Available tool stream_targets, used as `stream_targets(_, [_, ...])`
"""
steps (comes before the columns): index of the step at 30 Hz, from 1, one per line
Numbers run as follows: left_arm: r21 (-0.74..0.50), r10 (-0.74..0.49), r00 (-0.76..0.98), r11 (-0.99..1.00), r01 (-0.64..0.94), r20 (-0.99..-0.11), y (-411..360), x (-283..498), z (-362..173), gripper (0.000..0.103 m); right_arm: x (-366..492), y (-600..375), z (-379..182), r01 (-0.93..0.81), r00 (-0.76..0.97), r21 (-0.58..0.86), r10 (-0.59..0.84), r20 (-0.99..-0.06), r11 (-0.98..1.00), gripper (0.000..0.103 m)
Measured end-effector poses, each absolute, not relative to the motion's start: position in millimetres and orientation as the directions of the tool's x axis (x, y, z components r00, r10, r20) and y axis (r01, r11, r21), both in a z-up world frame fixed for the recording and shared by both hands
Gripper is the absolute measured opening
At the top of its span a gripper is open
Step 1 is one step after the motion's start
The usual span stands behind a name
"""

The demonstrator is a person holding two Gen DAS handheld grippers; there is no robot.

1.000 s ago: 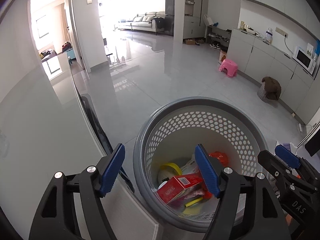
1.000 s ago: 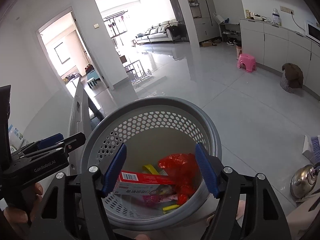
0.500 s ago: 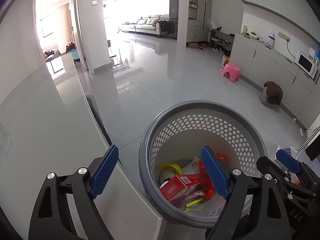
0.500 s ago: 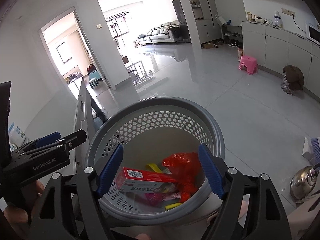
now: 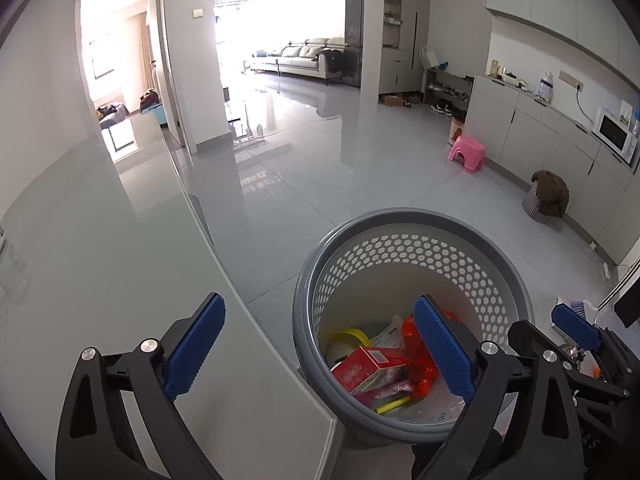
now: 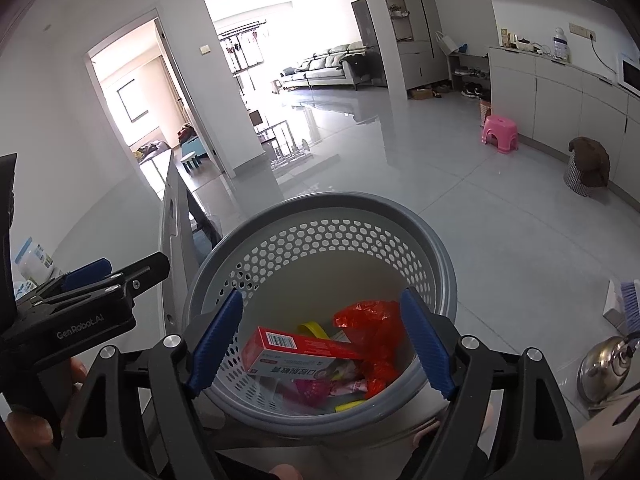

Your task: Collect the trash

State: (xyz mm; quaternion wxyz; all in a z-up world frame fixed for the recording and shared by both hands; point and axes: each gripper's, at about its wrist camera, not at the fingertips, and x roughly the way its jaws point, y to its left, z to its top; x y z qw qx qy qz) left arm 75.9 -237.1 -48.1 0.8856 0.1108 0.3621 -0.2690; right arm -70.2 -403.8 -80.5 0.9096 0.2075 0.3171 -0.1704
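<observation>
A round grey perforated basket [image 5: 400, 220] stands on the floor beside the table; it also shows in the right wrist view [image 6: 440, 256]. In it lie a red box [image 6: 296, 354], a crumpled red plastic bag [image 6: 372, 320], a yellow strip [image 5: 348, 334] and other wrappers. My left gripper [image 5: 320, 350] is open and empty, raised above the table edge and the basket's left rim. My right gripper [image 6: 322, 344] is open and empty, above the basket. Each gripper shows at the edge of the other's view.
The glossy grey table [image 5: 100, 260] fills the left. A pink stool [image 5: 467, 153], a small bin draped with brown cloth [image 5: 546, 198] and white cabinets [image 5: 532, 128] line the right wall. A metal kettle [image 6: 604, 368] and a brush [image 6: 628, 296] sit at the right.
Both grippers have risen and drawn back from the basket, which now sits lower and smaller in both views. The trash in the basket has not moved.
</observation>
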Motion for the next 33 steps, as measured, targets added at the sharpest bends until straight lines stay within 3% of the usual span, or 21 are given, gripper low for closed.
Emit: stream_targets(33, [0.013,-0.375,0.622,0.850,0.527,-0.688,-229,70,-41,0.096,-79,-406,-68,0.438,0.747,0.270,-0.180,-0.640,0.857,0.078])
